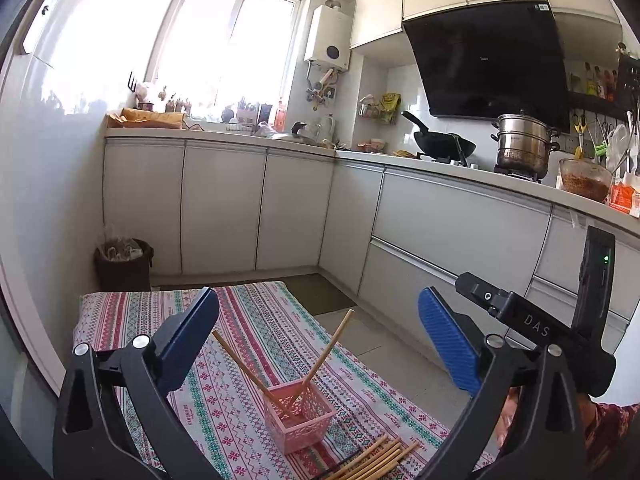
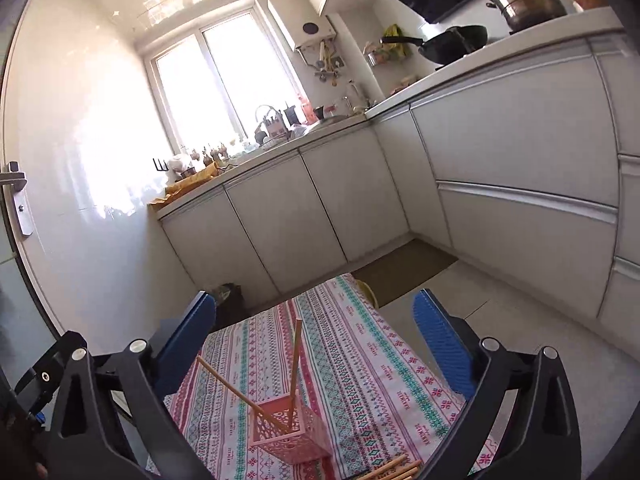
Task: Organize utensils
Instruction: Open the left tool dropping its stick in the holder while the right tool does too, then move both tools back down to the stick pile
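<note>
A pink perforated basket (image 1: 299, 416) stands on a patterned tablecloth (image 1: 248, 320). It also shows in the right wrist view (image 2: 292, 432). Two wooden chopsticks (image 1: 328, 352) lean out of it, crossing. A bundle of several loose chopsticks (image 1: 372, 460) lies on the cloth in front of the basket; its ends show in the right wrist view (image 2: 396, 470). My left gripper (image 1: 316, 344) is open and empty, above the basket. My right gripper (image 2: 316, 344) is open and empty, also above it. The right gripper's body shows in the left wrist view (image 1: 532, 320).
The table's cloth (image 2: 360, 360) ends at a tiled floor (image 1: 384, 344) on the right. White kitchen cabinets (image 1: 440, 232) run behind and to the right. A dark bin (image 1: 122, 264) stands past the table's far left corner. A brown mat (image 2: 404, 268) lies on the floor.
</note>
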`<state>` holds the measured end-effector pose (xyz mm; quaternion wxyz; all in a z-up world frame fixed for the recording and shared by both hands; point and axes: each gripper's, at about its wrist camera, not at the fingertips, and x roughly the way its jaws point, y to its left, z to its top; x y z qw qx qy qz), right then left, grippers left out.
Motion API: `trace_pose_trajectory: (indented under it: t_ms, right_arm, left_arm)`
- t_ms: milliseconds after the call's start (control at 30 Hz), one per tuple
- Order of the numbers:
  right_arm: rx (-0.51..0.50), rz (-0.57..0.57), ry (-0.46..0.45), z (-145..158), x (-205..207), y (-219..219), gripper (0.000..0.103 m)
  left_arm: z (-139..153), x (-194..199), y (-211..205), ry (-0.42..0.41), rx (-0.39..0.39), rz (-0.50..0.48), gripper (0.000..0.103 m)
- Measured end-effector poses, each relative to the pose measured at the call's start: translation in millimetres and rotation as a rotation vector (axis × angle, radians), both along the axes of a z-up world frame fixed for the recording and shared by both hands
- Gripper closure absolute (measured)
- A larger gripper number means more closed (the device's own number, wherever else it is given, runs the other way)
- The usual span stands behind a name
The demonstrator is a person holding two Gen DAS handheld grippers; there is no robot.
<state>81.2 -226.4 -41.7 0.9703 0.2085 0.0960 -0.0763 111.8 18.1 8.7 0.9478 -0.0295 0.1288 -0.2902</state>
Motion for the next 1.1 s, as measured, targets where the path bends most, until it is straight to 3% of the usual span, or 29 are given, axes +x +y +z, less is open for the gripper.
trace_pose_trajectory:
  t_ms: [467,600,767,967,1100]
  right_arm:
    - [-0.136,0.014,0.064,-9.0,-46.6,19.7,0.007]
    - [-0.175,0.019,0.148,-21.7,-61.5,20.5,0.007]
    - [-0.296,-0.016,0.236,-31.7,-75.5,29.8,0.007]
    - [-0.265,-0.015,0.273,-40.5,-88.5,21.3,0.007]
    - [-0.265,-0.031,0.301,-47.8,-92.3,10.7,0.007]
  left_arm:
    - [-11.6,-34.0,-10.3,0.006,0.1,-0.01,0.007]
    - [-21.7,-46.9,-13.0,0.014,0.127,-0.016,0.007]
    - [-29.3,-56.5,-17.9,0.04,0.137,-0.016,0.007]
    - [-42.2,-63.8,-20.0,0.104,0.133,0.001,0.007]
    - [-59.4,-63.1,-32.3,0.174,0.205,-0.011,0.007]
